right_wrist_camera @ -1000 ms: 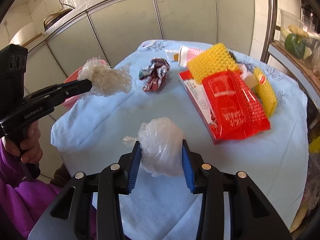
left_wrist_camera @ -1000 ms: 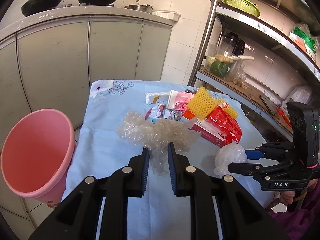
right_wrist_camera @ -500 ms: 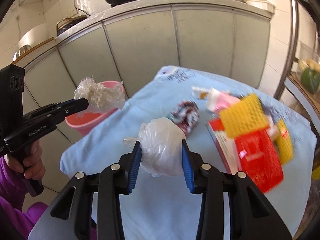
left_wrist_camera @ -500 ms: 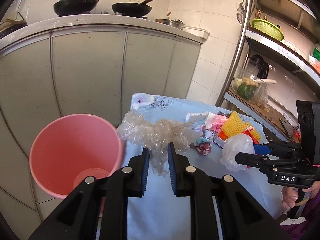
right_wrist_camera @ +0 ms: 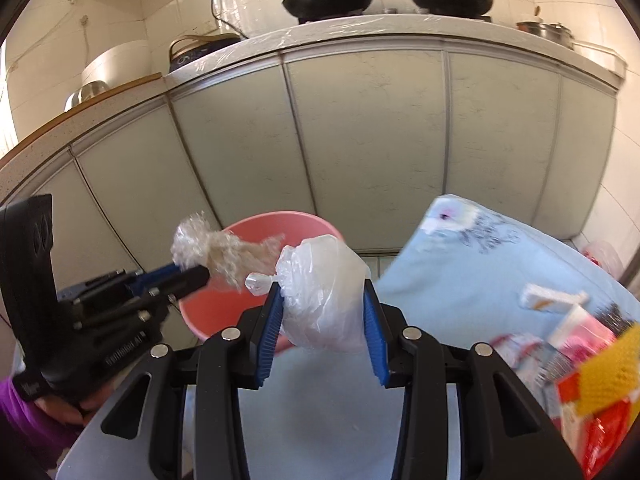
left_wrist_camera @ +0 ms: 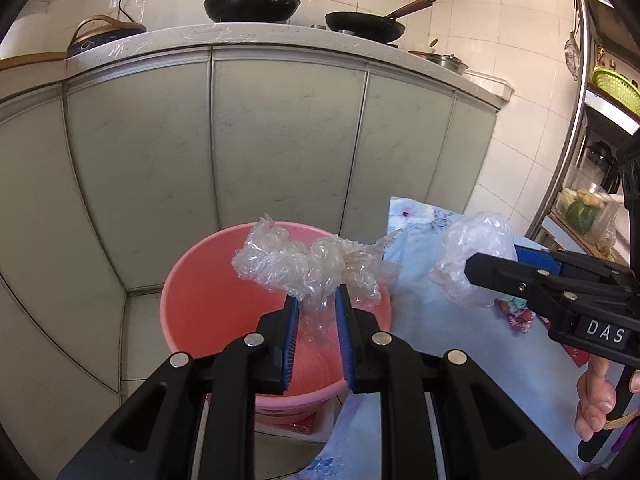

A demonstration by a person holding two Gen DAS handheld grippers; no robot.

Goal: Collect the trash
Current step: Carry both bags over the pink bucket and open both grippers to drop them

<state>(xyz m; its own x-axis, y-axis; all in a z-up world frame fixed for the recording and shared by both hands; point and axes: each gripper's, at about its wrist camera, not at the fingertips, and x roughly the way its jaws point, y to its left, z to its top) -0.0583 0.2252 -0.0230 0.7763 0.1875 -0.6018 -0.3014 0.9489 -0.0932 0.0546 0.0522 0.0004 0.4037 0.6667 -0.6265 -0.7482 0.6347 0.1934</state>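
Blue pads of the left hand-held gripper (left_wrist_camera: 317,304) pinch crumpled clear wrap (left_wrist_camera: 304,262), which hangs over the mouth of the pink bucket (left_wrist_camera: 200,280). Right hand-held gripper (right_wrist_camera: 323,300) clamps a knotted clear bag (right_wrist_camera: 320,292), jaws pressed on both its sides. In the left wrist view that bag sits just right of the wrap, above the near edge of the desk (left_wrist_camera: 460,340), beside the bucket rim, not over the bucket. Fingers (left_wrist_camera: 596,400) wrap the right handle at lower right. In the right wrist view a purple sleeve (right_wrist_camera: 20,412) shows at lower left behind the left tool.

The desk has a light blue floral cloth (right_wrist_camera: 460,280). More trash lies on it at the right: white packet (right_wrist_camera: 552,300), pink packet (right_wrist_camera: 580,328), yellow foam net (right_wrist_camera: 608,376), red wrapper (right_wrist_camera: 600,432), all blurred. A patterned wrapper (left_wrist_camera: 516,312) shows below the right tool.

The bucket stands on the floor against grey cabinet doors (left_wrist_camera: 280,140). On the counter (left_wrist_camera: 280,40) above: two black woks (left_wrist_camera: 252,4), a steel pot (left_wrist_camera: 448,62). Metal shelf rack (left_wrist_camera: 576,120) at far right with a green basket (left_wrist_camera: 616,88).
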